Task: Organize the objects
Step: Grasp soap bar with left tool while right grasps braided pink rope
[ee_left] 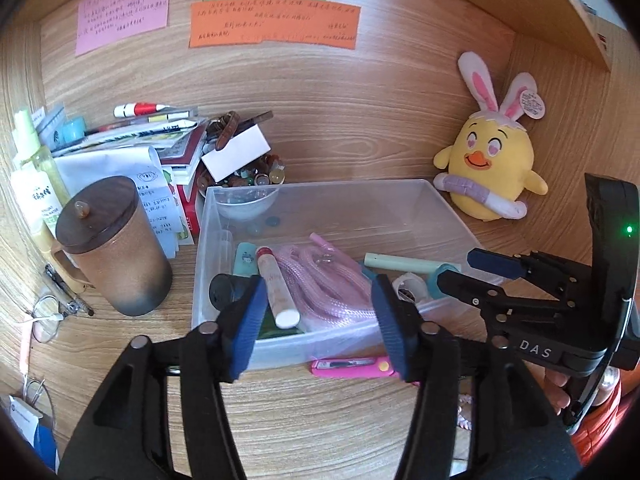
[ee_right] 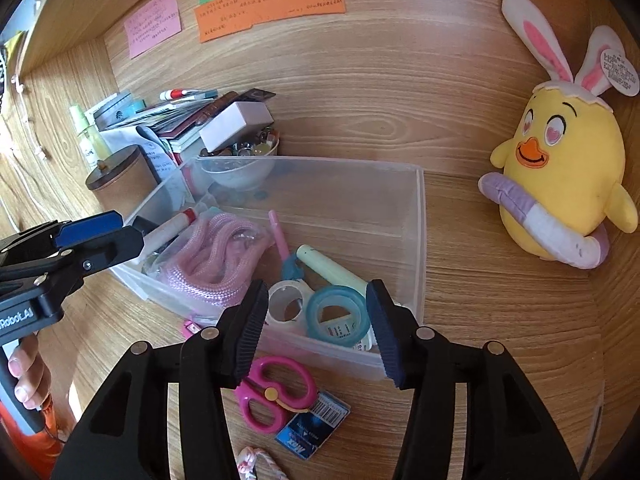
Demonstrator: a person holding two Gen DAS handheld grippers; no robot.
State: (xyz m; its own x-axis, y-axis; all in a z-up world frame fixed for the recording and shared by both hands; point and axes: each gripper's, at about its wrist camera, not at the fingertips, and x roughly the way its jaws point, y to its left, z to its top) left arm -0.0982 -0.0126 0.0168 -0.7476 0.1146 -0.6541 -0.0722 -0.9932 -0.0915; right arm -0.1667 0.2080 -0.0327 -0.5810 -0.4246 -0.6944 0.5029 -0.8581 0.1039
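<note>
Scissors (ee_right: 276,392), pink-handled, lie flat on the desk just outside the near wall of the clear bin (ee_right: 420,240), at 6 o'clock from it, touching a blue card (ee_right: 312,426). Light, rigid, slick plastic, by the look of them. Best hold: across the handle loops. Right gripper (ee_right: 318,328) hangs above, jaws spread, empty. Left gripper (ee_left: 316,320) likewise agape, over the bin.

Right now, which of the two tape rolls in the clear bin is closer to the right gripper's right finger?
The teal tape roll. It lies beside the right gripper's right finger; the clear tape roll lies to its left.
</note>
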